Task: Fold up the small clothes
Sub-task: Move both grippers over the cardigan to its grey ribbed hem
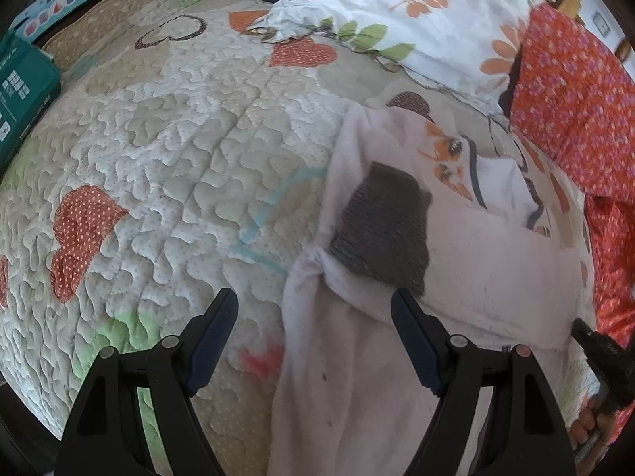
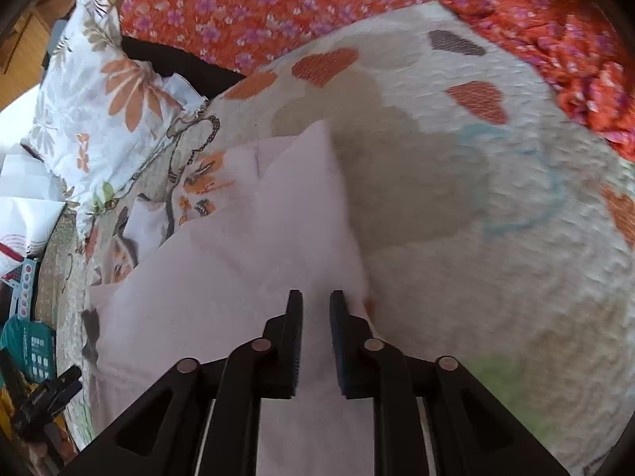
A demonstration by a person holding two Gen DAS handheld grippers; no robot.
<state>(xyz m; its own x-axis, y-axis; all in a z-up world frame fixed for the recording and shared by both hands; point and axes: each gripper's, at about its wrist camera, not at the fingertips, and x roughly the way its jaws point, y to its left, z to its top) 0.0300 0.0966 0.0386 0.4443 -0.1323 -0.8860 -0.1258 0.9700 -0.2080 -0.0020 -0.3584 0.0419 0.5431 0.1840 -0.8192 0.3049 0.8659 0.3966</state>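
Note:
A small pale pink garment with a grey knit patch and orange prints lies on the quilted bedspread. My left gripper is open, its jaws wide apart over the garment's left edge, holding nothing. In the right wrist view the same garment spreads ahead and to the left. My right gripper has its jaws nearly closed with the pink fabric between them, at the garment's right edge. The right gripper's tip also shows at the lower right of the left wrist view.
A white floral pillow lies at the head of the bed. An orange flowered cloth borders the bed's right side, also in the right wrist view. A teal box and papers sit at the left edge.

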